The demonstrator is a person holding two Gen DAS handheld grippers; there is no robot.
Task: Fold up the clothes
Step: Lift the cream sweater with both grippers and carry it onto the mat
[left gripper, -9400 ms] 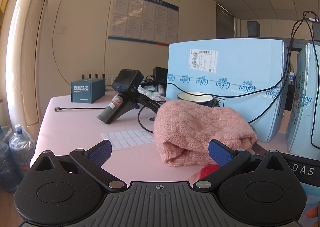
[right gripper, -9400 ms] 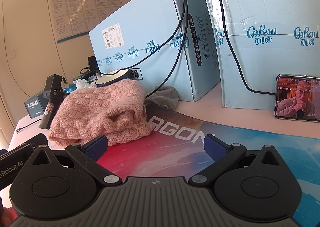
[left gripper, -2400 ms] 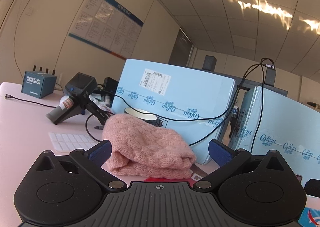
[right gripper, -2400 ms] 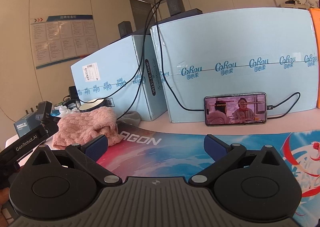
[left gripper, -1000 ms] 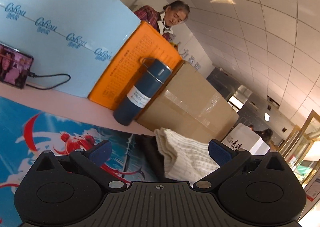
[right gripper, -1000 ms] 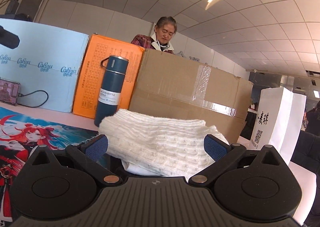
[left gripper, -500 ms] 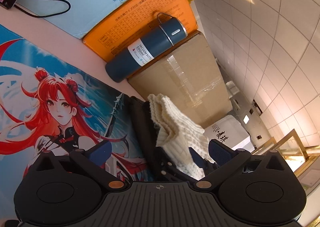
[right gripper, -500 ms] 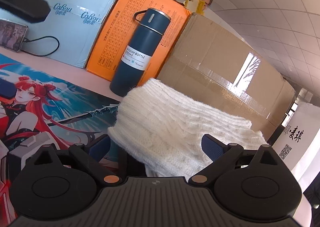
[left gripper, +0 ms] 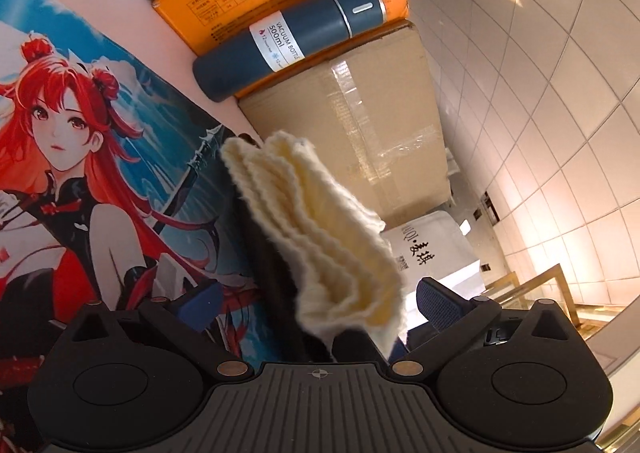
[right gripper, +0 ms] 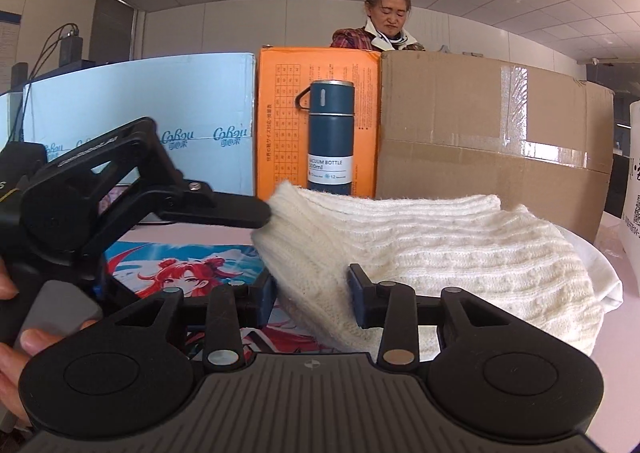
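Note:
A cream knit sweater [right gripper: 432,249] lies bunched on the table at the right end of the printed desk mat [right gripper: 188,257]. My right gripper [right gripper: 312,299] is shut on the sweater's near left edge. In the left wrist view the sweater [left gripper: 316,237] hangs in folded layers over a dark garment [left gripper: 276,285] between the open fingers of my left gripper [left gripper: 316,307]. In the right wrist view the left gripper [right gripper: 264,213] reaches in from the left, its fingertip at the sweater's far left corner.
A dark blue vacuum bottle [right gripper: 330,137] stands behind the sweater, in front of an orange box [right gripper: 280,113] and a taped cardboard box [right gripper: 492,141]. Light blue cartons [right gripper: 140,117] stand at the back left. A white paper bag [right gripper: 632,181] stands right. A person [right gripper: 386,19] stands behind the boxes.
Both grippers swung from the pink sweater at the left to the cream sweater at the right. The right gripper closed on its edge. The left gripper rolled sideways and moved in around it.

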